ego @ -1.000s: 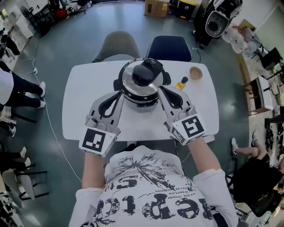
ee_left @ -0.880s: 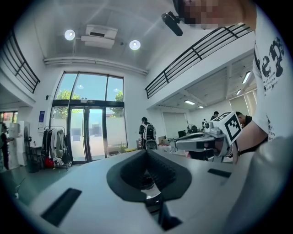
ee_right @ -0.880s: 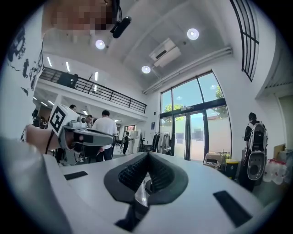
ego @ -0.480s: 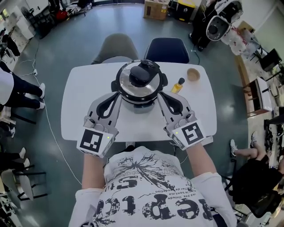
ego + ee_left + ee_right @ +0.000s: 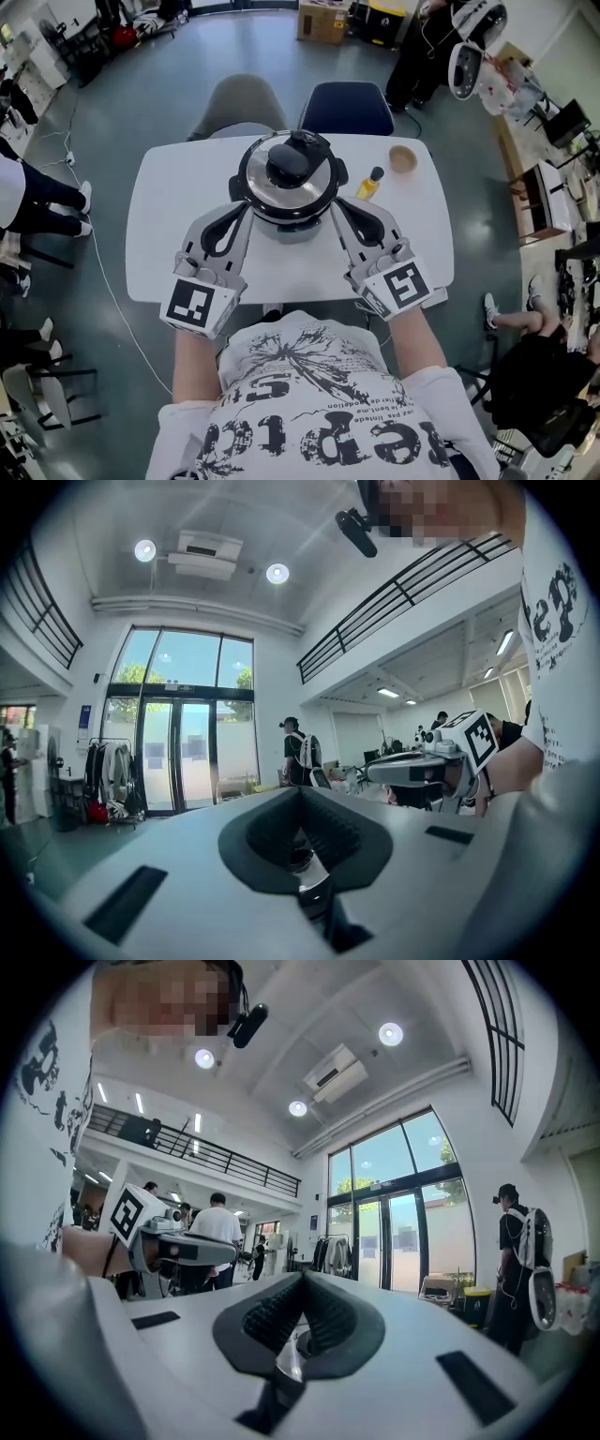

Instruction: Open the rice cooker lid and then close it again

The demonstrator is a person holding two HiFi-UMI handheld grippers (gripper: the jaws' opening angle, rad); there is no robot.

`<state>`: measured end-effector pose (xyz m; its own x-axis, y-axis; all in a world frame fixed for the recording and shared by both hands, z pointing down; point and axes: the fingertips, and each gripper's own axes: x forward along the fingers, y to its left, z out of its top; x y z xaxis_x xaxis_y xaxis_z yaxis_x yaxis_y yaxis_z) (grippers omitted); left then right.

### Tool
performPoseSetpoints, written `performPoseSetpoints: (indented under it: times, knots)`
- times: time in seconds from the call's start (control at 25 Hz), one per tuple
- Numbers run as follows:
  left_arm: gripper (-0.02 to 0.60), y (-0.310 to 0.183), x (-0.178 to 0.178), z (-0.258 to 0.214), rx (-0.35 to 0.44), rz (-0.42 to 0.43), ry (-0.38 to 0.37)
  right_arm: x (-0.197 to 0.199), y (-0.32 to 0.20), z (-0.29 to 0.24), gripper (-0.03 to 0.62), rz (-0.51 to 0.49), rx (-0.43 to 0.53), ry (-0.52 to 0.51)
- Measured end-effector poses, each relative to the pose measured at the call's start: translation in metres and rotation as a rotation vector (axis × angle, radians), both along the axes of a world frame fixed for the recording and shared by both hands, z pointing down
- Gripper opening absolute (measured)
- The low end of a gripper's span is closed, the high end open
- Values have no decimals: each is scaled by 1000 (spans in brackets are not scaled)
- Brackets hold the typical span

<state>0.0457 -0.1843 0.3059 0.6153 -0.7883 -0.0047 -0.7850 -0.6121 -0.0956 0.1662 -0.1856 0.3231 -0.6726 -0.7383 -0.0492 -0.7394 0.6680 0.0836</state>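
The rice cooker (image 5: 286,178) stands at the middle of the white table (image 5: 173,239), its steel lid down with a black knob (image 5: 288,164) on top. My left gripper (image 5: 246,204) lies close by the cooker's lower left side, jaws shut with nothing seen between them. My right gripper (image 5: 335,200) mirrors it at the lower right side, also shut and empty. Whether either tip touches the cooker I cannot tell. In the left gripper view the pads (image 5: 300,791) meet at the tip; the right gripper view shows the same at its tip (image 5: 302,1276).
A small yellow bottle (image 5: 367,183) and a brown bowl (image 5: 403,159) sit on the table right of the cooker. A grey chair (image 5: 242,103) and a blue chair (image 5: 345,105) stand behind the table. People stand about the room's edges.
The head view has shifted slightly. My right gripper has eased a little back and outward from the cooker. The left gripper and the lid look unchanged.
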Motion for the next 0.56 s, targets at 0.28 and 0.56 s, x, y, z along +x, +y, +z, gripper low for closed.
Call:
performPoseSetpoints:
  times: [0.28,0.56]
  knots:
    - [12,-3,-11,4,-9,-14,6,-3,-1,7,9,-2,-9,8]
    - [12,-2,-23,11,-23,-17,-10,-9,0,10,9,5,-10,7]
